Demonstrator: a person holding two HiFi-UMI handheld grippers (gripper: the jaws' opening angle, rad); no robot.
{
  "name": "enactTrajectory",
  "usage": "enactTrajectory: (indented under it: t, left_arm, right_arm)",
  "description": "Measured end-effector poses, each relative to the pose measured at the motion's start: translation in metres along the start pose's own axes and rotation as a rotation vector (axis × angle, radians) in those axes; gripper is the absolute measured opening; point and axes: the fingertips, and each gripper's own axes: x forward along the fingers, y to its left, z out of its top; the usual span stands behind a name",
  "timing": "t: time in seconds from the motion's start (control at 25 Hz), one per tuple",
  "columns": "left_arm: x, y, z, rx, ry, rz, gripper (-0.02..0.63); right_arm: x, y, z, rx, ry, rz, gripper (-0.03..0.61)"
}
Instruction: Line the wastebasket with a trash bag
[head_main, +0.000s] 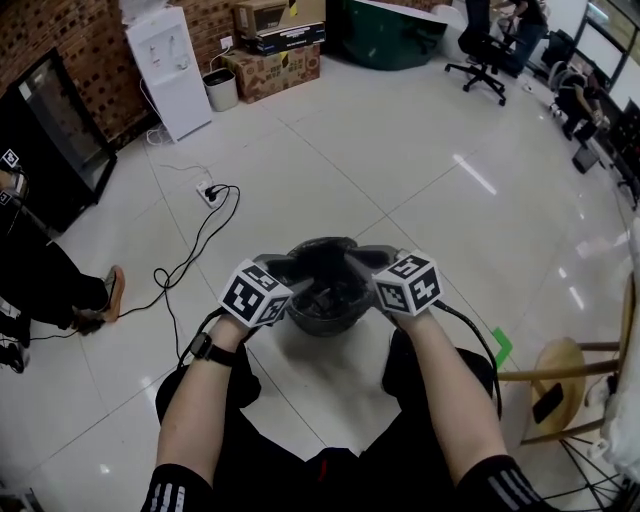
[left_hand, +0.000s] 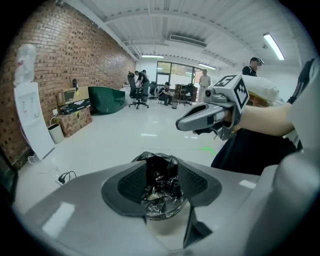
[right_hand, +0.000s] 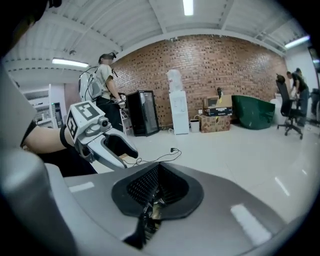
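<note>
With the trash bag (head_main: 322, 295) bunched inside the wastebasket (head_main: 330, 327) on the floor (head_main: 400, 170), the step looked like drawing its mouth up; next, its edge needed spreading over the rim. The left tongs (left_hand: 161, 170), fairly wide, gripped a thick wad of bag. The right tongs (right_hand: 155, 195) were fully together, pinching thin film.

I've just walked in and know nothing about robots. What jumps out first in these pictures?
Dead centre of the head view, a person's left gripper and right gripper, each carrying a black-and-white marker cube, meet over a round dark wastebasket on the white tile floor. A crumpled black plastic trash bag bunches between the left gripper's jaws. The right gripper's jaws are closed on what looks like a thin fold of it.
</note>
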Motion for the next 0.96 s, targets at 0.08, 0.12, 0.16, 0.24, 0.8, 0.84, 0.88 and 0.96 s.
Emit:
enactTrajectory:
  t: [0.08,0.12,0.16,0.24,0.8,0.84,0.88,0.96]
  left_arm:
    - [0.0,0.004,0.01,0.008,-0.017,0.0,0.189]
    - [0.0,0.005,0.015,0.013,-0.027,0.001,0.189]
    - [0.0,0.007,0.02,0.017,-0.036,0.005,0.183]
    - [-0.001,0.012,0.024,0.02,-0.047,0.017,0.178]
    - [0.005,0.011,0.018,0.053,-0.011,0.01,0.169]
    - [0.005,0.01,0.018,0.056,-0.012,0.008,0.169]
    - [0.005,0.009,0.018,0.059,-0.012,0.007,0.169]
    - [0.004,0.009,0.018,0.066,-0.011,0.009,0.169]
  right_arm:
    - [0.004,0.005,0.007,-0.069,0.012,-0.001,0.006]
    - [0.007,0.005,0.01,-0.085,0.015,-0.001,0.006]
    - [0.01,0.003,0.012,-0.086,0.015,0.0,0.006]
    - [0.017,-0.001,0.014,-0.081,0.02,0.0,0.006]
    - [0.016,-0.007,0.024,-0.093,0.014,-0.022,0.006]
    - [0.015,-0.007,0.024,-0.091,0.01,-0.022,0.006]
    - [0.015,-0.006,0.025,-0.09,0.007,-0.023,0.006]
    - [0.013,-0.006,0.026,-0.087,0.001,-0.025,0.006]
